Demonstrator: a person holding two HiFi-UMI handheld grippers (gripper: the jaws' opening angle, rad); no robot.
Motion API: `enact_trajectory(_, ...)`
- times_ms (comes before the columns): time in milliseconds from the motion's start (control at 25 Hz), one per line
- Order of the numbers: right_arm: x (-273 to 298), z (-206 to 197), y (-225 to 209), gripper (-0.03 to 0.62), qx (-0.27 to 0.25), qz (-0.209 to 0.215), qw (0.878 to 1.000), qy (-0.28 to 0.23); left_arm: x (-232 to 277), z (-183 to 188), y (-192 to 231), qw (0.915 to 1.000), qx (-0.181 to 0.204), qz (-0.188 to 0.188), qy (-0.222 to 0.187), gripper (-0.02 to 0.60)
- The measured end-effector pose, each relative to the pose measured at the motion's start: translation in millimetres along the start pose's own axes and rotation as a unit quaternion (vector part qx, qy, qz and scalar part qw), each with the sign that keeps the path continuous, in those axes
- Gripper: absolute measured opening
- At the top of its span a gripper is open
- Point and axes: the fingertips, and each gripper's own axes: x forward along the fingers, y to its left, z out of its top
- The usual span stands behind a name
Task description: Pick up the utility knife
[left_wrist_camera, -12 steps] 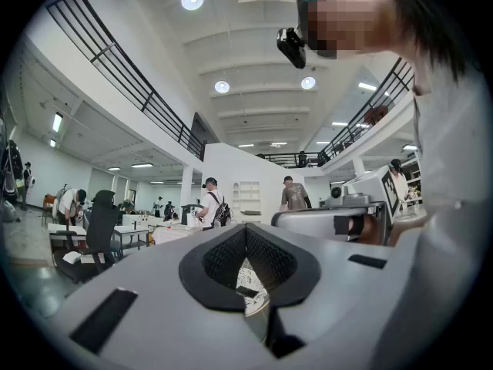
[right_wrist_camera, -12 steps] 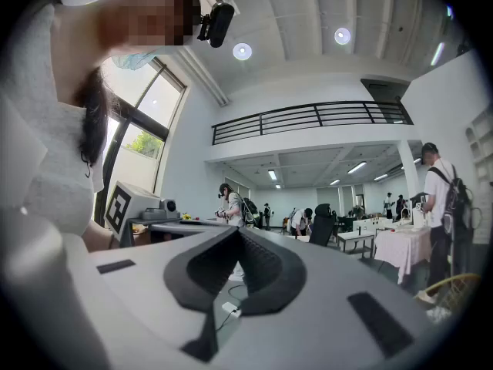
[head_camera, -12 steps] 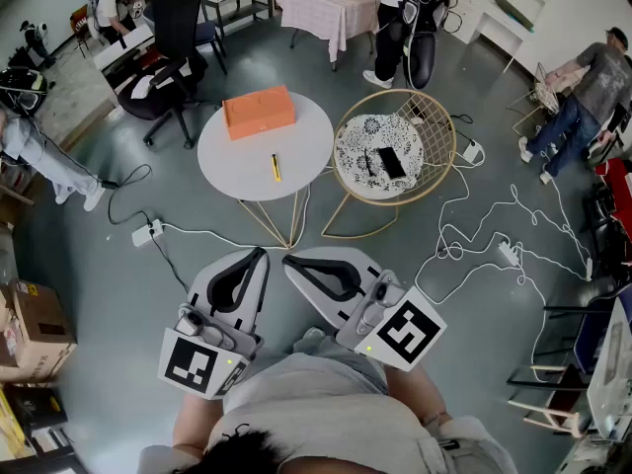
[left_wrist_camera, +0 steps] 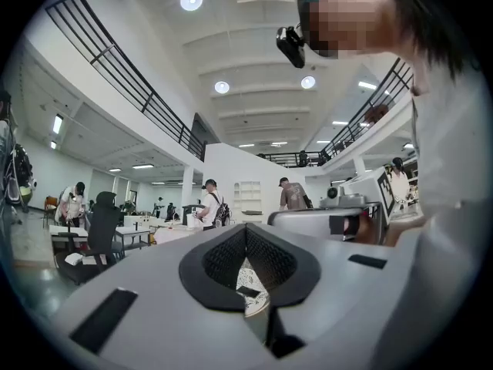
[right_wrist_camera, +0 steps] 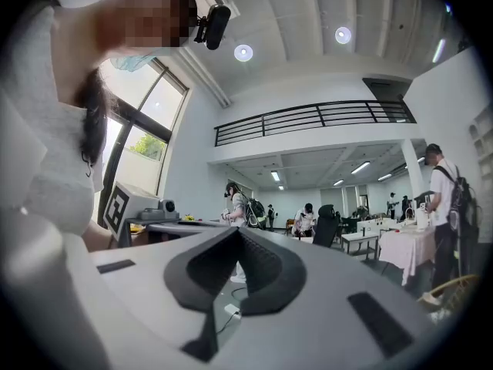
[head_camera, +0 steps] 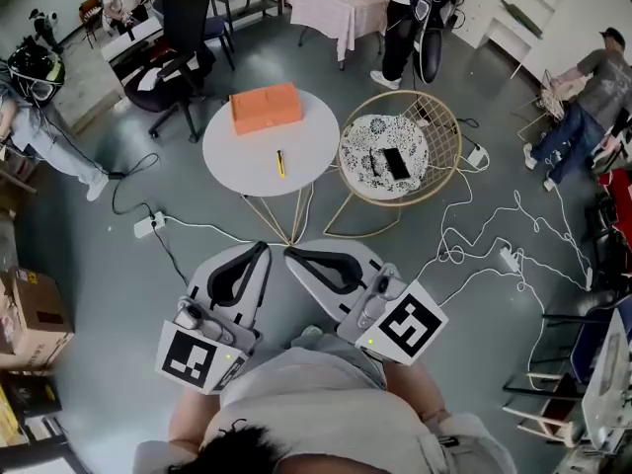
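Currently you hold the left gripper (head_camera: pixel 263 252) and right gripper (head_camera: pixel 290 256), jaws together and empty, short of the round table (head_camera: pixel 237 156) where the utility knife (head_camera: pixel 279 163) lies.

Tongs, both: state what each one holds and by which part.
Nothing is held. The left tongs and right tongs are both shut and empty; the utility knife lies untouched on the round table.
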Motion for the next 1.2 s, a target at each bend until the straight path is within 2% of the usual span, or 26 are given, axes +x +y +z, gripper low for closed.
enact_trajectory(320, 4.8, -1.6, -6.7, 0.008, 0.002, 0.012, 1.000, 0.002, 10.8, -1.7, 1.2, 1.0000, 0.006, 0.004, 0.004, 0.011)
enact_trajectory(520, 1.0, 0.2, -13.4, 0.009, 0.022, 0.022, 0.999, -0.021, 10.7, -7.0, 3.1, 0.9997, 0.006, 0.020, 0.007, 0.011)
enact_trajectory(920, -6.4, -7.0, -36.5, 0.009, 0.045, 0.006, 0.999, -0.027, 22.8, -16.0, 11.0, 0.9991, 0.009, 0.035, 0.020, 0.011)
enact_trajectory(1200, -0.1, -19.2, -56.2, 0.008, 0.034, -0.014, 0.999, -0.013, 38.8, -27.4, 20.7, 0.9988, 0.014, 0.033, 0.032, 0.011)
